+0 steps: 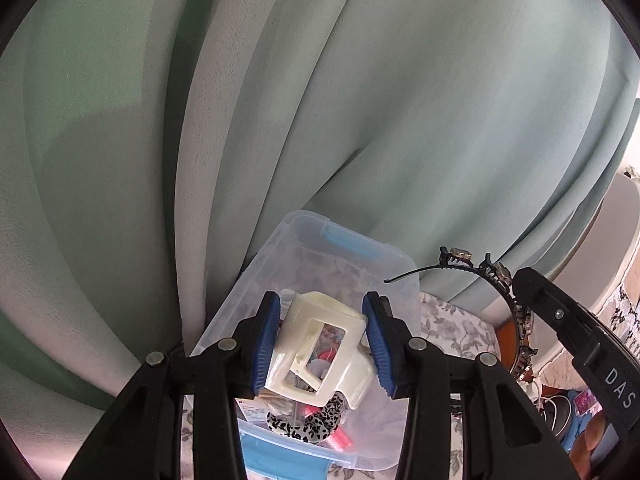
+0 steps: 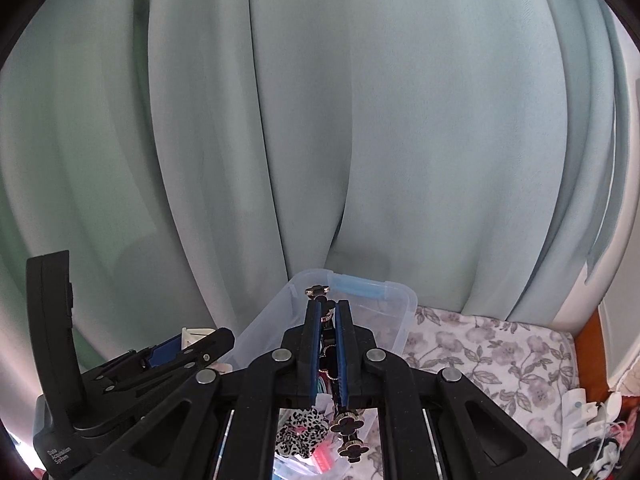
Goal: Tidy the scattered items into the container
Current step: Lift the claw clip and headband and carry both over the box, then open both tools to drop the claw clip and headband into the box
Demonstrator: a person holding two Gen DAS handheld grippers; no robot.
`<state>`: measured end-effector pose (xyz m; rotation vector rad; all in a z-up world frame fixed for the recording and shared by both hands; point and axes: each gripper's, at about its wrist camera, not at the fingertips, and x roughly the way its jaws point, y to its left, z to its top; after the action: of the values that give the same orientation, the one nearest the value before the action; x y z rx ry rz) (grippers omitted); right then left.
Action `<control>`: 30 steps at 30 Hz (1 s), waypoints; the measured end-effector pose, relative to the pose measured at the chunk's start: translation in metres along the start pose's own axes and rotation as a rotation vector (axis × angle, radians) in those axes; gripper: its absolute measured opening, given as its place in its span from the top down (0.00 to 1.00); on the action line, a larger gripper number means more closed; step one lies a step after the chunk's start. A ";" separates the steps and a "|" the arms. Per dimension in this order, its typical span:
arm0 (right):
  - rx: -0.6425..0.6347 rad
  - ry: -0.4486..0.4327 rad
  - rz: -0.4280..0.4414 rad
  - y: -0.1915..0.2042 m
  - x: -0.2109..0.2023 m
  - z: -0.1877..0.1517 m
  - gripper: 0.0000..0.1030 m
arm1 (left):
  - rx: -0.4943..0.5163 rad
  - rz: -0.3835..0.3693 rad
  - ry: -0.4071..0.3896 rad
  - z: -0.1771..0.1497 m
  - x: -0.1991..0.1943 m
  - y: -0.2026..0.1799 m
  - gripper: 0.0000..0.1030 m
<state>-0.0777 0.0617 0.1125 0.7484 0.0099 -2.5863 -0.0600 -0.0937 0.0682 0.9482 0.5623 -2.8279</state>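
A cream claw hair clip point(image 1: 320, 344) sits clamped between the blue pads of my left gripper point(image 1: 320, 344), held above the clear plastic container point(image 1: 352, 268). Inside the box lie a leopard-print scrunchie point(image 1: 308, 420) and small pink items. My right gripper point(image 2: 329, 344) is shut on a black headband point(image 2: 326, 322) with clover ornaments, also over the container point(image 2: 400, 312). In the left wrist view the same headband point(image 1: 480, 270) arcs out from the right gripper point(image 1: 532, 292) at the right. The left gripper point(image 2: 188, 348) shows at the lower left of the right wrist view.
Pale green curtains point(image 1: 320, 100) hang right behind the container. The box rests on a floral cloth point(image 2: 500, 356). Beyond the cloth at the right are a wooden edge point(image 2: 588, 344) and a pile of cables and small clutter point(image 2: 596, 416).
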 end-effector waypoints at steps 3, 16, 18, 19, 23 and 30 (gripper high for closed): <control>0.000 0.024 0.001 0.000 0.010 -0.004 0.92 | 0.002 0.001 0.023 -0.002 0.009 0.000 0.57; -0.011 0.093 0.010 0.000 0.029 -0.024 0.85 | 0.001 0.004 0.053 -0.002 0.022 -0.005 0.36; -0.006 0.095 0.006 0.000 0.026 -0.024 0.69 | 0.003 0.005 0.052 -0.002 0.022 -0.008 0.33; -0.001 0.093 0.003 -0.002 0.026 -0.024 0.60 | 0.003 0.007 0.054 -0.002 0.022 -0.009 0.31; 0.018 0.094 -0.009 -0.010 0.027 -0.027 0.55 | -0.003 0.014 0.068 -0.003 0.020 -0.006 0.25; 0.039 0.104 -0.026 -0.017 0.015 -0.029 0.46 | 0.014 0.044 0.078 -0.005 0.019 -0.009 0.16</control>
<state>-0.0815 0.0746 0.0780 0.9019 0.0012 -2.5762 -0.0748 -0.0830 0.0557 1.0634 0.5246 -2.7703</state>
